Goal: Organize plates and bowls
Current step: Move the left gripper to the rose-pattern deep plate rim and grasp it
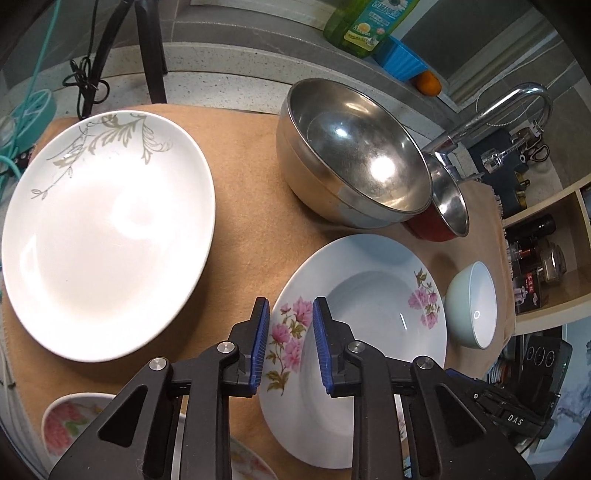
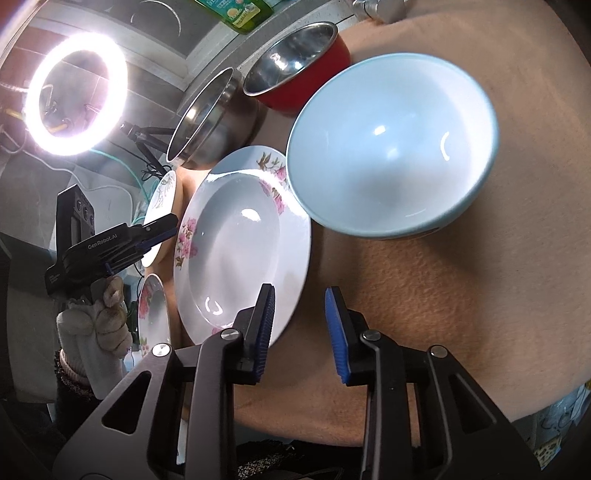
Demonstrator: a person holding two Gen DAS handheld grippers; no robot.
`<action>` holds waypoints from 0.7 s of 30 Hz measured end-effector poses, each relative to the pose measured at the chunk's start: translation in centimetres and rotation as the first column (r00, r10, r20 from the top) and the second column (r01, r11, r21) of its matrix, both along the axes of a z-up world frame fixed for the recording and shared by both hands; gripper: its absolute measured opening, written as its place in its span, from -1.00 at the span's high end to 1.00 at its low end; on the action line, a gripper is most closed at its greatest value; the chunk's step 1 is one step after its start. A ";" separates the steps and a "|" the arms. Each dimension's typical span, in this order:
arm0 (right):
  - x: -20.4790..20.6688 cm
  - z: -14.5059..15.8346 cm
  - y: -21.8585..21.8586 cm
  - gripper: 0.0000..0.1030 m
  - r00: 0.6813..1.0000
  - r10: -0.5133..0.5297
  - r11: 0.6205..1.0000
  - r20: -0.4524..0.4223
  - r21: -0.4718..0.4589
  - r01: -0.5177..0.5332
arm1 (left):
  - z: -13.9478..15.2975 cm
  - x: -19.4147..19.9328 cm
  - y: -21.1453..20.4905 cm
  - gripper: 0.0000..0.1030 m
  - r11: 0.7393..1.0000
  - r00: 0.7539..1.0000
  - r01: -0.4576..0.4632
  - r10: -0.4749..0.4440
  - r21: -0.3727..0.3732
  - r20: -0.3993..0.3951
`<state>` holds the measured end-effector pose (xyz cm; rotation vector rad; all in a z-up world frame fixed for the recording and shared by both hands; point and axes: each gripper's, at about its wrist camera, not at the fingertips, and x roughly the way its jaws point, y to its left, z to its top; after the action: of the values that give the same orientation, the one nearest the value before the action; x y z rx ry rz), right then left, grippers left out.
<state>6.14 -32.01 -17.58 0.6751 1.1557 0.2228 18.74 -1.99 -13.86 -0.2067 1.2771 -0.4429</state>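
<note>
Blue-padded fingers of the left gripper stand apart just above the near rim of the pink-flowered deep plate, one pad over the plate's flower print, the other over its well; nothing is between them. From the right wrist view this same gripper shows at the left, held by a gloved hand, its tips out over the far edge of that plate.

Spread wide as well, the right gripper holds nothing: its left pad hangs over the near rim of the flowered plate, its right pad over the tan cloth. Whether either gripper touches the plate cannot be told.

Everything rests on the tan cloth. A large white plate with a grey leaf pattern lies to the left, apart from the flowered plate. Behind the flowered plate sits a large steel bowl, and just beside it, to the right, a smaller bowl that is red outside and steel inside. A pale blue ceramic bowl stands upright at the flowered plate's right edge; in the right wrist view its side overlaps the plate's rim, and contact is unclear. Another floral dish peeks in at the lower left.

At the back stand a green detergent bottle, an orange fruit and a chrome faucet. A ring light glows in the right wrist view.
</note>
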 end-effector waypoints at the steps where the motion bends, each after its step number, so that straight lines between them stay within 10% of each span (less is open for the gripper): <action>1: 0.0 -0.1 0.0 0.49 1.000 -0.001 1.000 -0.002 0.005 0.001 | 0.0 0.0 0.0 0.57 1.000 1.000 0.001 -0.001 0.002 -0.001; 21: 0.9 -1.1 0.7 0.77 1.000 0.014 1.000 -0.016 0.006 -0.014 | -0.7 -0.2 0.0 0.67 1.000 1.000 0.007 -0.007 0.003 -0.016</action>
<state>7.01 -31.33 -18.68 0.6752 1.1755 0.2332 18.59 -1.98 -14.58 -0.2040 1.2942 -0.4460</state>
